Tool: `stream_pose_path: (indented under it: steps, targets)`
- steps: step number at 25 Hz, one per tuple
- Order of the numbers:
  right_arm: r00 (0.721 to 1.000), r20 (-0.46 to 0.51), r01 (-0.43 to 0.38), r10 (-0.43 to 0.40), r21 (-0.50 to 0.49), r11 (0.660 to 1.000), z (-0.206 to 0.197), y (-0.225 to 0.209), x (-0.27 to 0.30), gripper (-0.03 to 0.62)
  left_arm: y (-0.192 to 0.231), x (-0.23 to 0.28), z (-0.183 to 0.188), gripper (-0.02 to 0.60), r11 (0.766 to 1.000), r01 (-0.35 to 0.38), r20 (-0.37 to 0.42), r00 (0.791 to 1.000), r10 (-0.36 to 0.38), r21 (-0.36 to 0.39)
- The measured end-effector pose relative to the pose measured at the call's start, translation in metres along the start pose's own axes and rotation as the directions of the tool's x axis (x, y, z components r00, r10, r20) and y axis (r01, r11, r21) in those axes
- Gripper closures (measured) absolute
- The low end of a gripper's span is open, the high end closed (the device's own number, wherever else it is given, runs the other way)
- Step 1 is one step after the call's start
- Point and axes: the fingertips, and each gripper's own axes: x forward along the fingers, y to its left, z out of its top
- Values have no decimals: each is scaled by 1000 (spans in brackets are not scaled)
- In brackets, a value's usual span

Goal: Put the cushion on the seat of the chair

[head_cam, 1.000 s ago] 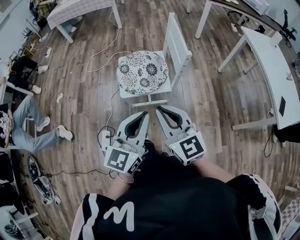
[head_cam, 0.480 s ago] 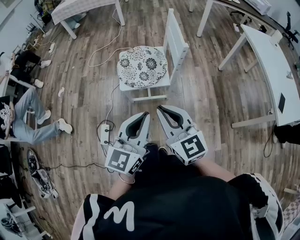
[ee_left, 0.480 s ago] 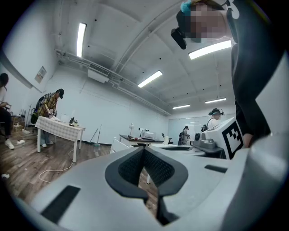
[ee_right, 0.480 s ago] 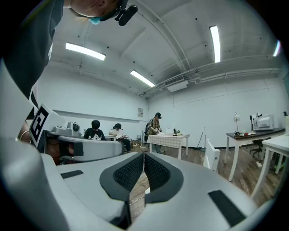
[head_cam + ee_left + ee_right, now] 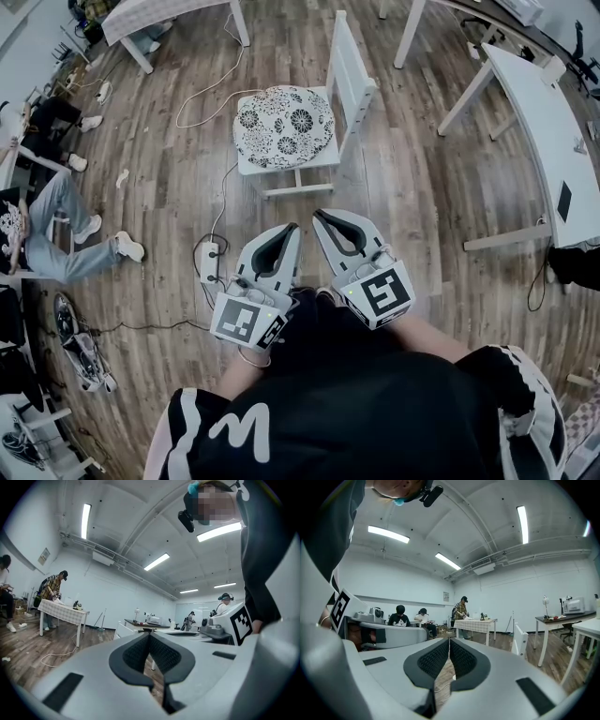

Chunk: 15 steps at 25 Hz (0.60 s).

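A round cushion [image 5: 282, 126] with a black-and-white flower print lies on the seat of a white wooden chair [image 5: 351, 77] in the head view, chair back to the right. Both grippers are held level close to the person's body, well short of the chair. My left gripper [image 5: 294, 227] is shut with nothing between its pads. My right gripper [image 5: 316, 215] is shut and empty too, tips almost touching the left one's. The left gripper [image 5: 149, 634] and the right gripper [image 5: 449, 640] each show their pads met at the tips. The chair [image 5: 518, 643] shows at the right in the right gripper view.
A white cable [image 5: 217, 202] runs over the wood floor from the chair to a power strip [image 5: 208, 262] left of my left gripper. White tables [image 5: 553, 131] stand at the right and the far left. A seated person's legs [image 5: 66, 253] stretch in from the left.
The chair with the cushion has slid further up and away in the head view. Both grippers keep the same pose, shut and side by side.
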Motion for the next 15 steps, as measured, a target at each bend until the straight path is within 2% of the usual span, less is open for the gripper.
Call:
stream_pose_path:
  steps: [9,15]
  targets:
    - [1000,0,13,-13,-14,1000,1,7,-4,569,-1,-7,-1,578,1000,6,8,1000,-6,3]
    - [1000,-10,24,-24,-13,1000,-2,30,-11,569,-4,-31,-3,578,1000,17,3,1000,-17,-1]
